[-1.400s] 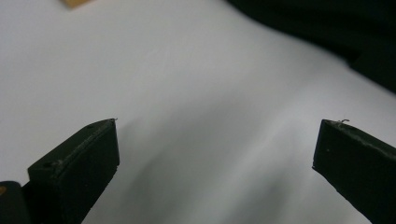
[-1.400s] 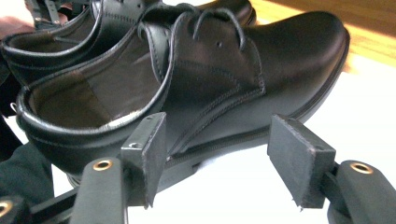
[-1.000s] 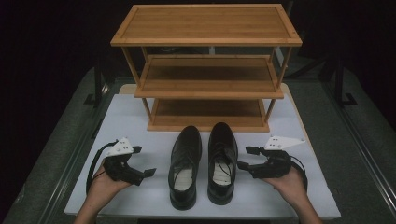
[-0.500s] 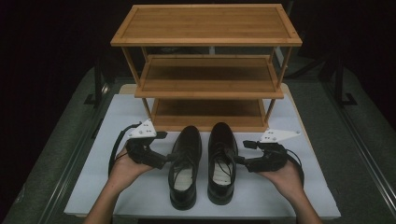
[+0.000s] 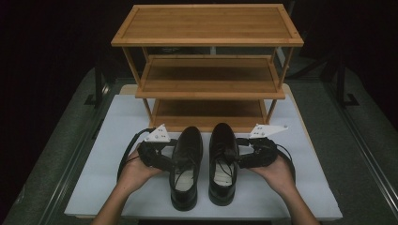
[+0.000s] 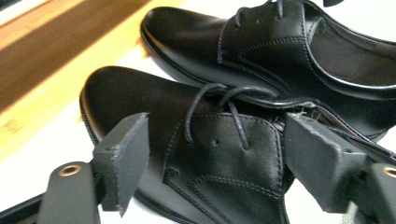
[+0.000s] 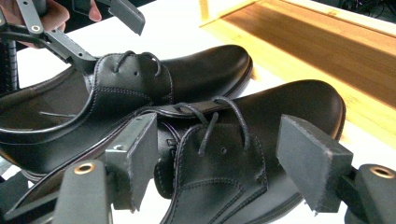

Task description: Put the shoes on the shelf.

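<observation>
Left gripper (image 5: 174, 151): jaws just closing, astride left black dress shoe (image 5: 187, 165), pads not pressing.
Right gripper (image 5: 238, 151): jaws apart around right black dress shoe (image 5: 223, 161).
Wooden shoe rack (image 5: 206, 70): behind.

rack (image 5: 207, 23): at the surface's (image 5: 94, 187) far edge | left shoe (image 5: 187, 164), right shoe (image 5: 224, 159): side by side before the rack, toes toward it, near the front edge | left gripper (image 5: 170, 152): just left of the left shoe | right gripper (image 5: 241, 150): just right of the right shoe
</observation>
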A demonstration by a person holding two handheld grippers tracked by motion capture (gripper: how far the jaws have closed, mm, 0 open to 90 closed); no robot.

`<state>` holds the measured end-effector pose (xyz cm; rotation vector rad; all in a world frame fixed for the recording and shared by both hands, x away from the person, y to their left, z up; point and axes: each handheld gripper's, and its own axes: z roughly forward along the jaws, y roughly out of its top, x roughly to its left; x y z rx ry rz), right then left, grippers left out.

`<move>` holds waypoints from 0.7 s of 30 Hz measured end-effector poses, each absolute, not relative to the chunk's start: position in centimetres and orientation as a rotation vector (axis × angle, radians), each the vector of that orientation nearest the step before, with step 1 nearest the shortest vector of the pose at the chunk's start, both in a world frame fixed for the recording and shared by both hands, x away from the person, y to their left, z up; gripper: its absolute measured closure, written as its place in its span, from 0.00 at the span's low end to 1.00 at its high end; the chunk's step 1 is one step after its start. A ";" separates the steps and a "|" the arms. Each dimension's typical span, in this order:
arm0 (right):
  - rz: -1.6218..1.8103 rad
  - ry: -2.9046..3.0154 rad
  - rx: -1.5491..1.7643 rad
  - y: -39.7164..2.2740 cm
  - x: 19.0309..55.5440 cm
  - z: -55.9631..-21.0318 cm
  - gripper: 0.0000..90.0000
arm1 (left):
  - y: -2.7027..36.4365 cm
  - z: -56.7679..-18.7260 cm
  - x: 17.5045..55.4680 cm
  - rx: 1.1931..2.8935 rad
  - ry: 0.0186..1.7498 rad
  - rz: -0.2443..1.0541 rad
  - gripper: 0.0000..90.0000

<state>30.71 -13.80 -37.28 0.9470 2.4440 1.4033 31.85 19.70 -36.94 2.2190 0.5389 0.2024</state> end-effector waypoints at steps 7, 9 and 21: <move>1.308 2.476 0.955 -13.1 30.9 -38.1 0.36 | 19.8 -37.5 31.7 2.229 0.528 0.135 0.48; 1.273 2.490 0.959 -13.0 30.9 -38.3 0.39 | 19.6 -37.6 31.6 2.232 0.528 0.132 0.51; 1.269 2.556 0.960 -12.7 30.7 -38.9 0.61 | 19.5 -37.5 31.3 2.255 0.552 0.121 0.60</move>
